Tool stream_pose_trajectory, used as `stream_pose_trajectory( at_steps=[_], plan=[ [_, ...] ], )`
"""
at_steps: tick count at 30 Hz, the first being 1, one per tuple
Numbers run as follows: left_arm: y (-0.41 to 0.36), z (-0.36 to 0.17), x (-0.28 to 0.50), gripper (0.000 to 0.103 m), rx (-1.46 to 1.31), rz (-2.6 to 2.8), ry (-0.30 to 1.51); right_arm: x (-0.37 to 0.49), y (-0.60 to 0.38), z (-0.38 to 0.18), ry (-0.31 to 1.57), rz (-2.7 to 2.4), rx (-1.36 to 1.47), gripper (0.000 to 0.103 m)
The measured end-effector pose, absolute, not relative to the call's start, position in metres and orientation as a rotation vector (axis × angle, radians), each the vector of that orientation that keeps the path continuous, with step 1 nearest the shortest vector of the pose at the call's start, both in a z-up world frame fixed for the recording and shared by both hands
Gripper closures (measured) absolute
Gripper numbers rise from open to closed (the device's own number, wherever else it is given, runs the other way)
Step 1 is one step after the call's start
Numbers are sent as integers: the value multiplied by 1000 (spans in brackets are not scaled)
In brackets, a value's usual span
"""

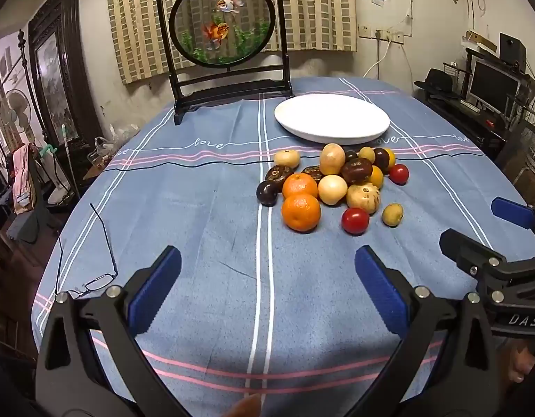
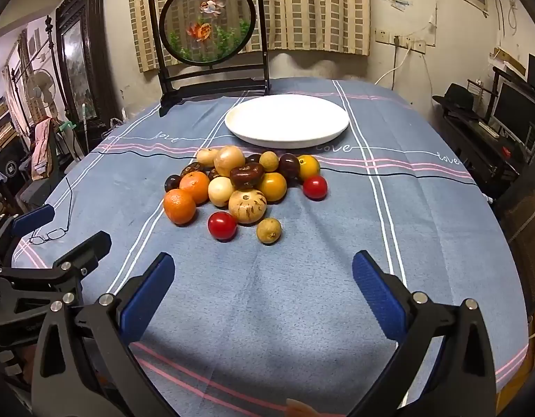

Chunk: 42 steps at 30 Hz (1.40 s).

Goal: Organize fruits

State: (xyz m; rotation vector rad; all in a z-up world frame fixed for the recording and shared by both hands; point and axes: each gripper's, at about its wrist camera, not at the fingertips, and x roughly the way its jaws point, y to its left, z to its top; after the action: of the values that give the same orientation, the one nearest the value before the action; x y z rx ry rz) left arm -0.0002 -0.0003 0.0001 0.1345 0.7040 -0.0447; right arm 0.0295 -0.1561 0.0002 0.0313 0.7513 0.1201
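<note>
Hovering low over the counter (image 1: 197,312), left claw (image 1: 267,288) and right claw (image 2: 264,292) both spread wide, empty — fruit pile (image 2: 239,191) ahead, white plate (image 2: 286,121) beyond.

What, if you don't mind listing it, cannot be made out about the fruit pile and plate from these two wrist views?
- Fruit pile: the back fruits are partly hidden behind the front ones in both views, so no exact count.
- White plate: seen at a shallow angle; its depth cannot be judged.
- Dark speckled fruits: their type is too small to tell.
- Glasses: one lens hidden behind the left gripper frame.
</note>
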Motion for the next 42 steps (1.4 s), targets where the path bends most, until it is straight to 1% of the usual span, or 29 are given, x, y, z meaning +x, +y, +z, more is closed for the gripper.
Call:
stream_pose_trajectory(
  at_steps=[14, 42],
  plan=[
    [-2, 4, 1, 2, 116, -53, 714, 23, -149, 11, 739, 118, 28, 1],
    [3, -2, -5, 2, 106, -56, 719, 18, -154, 8, 729, 132, 37, 1]
  ],
)
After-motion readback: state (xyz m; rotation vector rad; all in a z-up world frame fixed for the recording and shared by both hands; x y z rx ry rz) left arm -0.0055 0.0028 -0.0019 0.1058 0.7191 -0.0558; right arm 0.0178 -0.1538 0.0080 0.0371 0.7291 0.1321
